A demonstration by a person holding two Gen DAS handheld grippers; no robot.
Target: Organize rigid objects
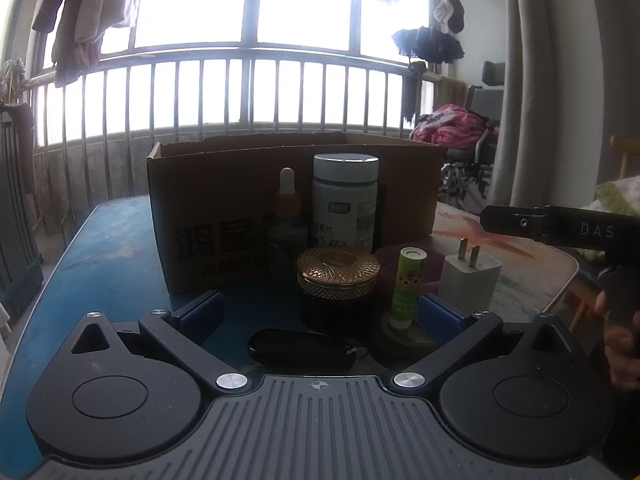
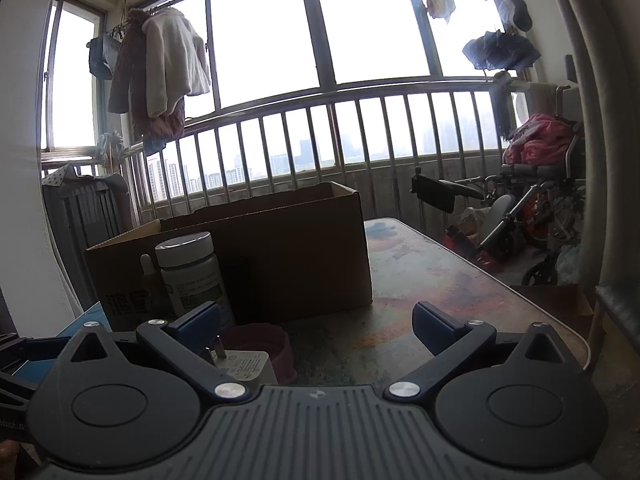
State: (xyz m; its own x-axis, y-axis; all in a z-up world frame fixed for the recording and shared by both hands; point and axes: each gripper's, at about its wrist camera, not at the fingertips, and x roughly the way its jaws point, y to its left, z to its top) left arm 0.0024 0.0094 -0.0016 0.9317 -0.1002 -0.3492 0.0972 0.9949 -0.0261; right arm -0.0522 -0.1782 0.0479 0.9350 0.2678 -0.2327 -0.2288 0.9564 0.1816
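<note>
An open cardboard box (image 1: pixel 224 208) stands at the back of the table; it also shows in the right wrist view (image 2: pixel 304 248). In front of it stand a dropper bottle (image 1: pixel 286 224), a white pill bottle (image 1: pixel 345 200), a gold-lidded dark jar (image 1: pixel 338 280), a green glue stick (image 1: pixel 408 284) on a tape roll (image 1: pixel 400 338), a white charger plug (image 1: pixel 470 276) and a black key fob (image 1: pixel 300 346). My left gripper (image 1: pixel 320 312) is open, its fingers either side of the jar and fob. My right gripper (image 2: pixel 320 326) is open, just behind the charger plug (image 2: pixel 244 364) and a pink tape roll (image 2: pixel 268 344).
The table top (image 2: pixel 432 280) is blue on the left and worn and multicoloured on the right, with a rounded right edge. The right gripper's body (image 1: pixel 560 228) shows at the right of the left wrist view. A railing, hanging clothes and a wheelchair (image 2: pixel 532 208) lie beyond.
</note>
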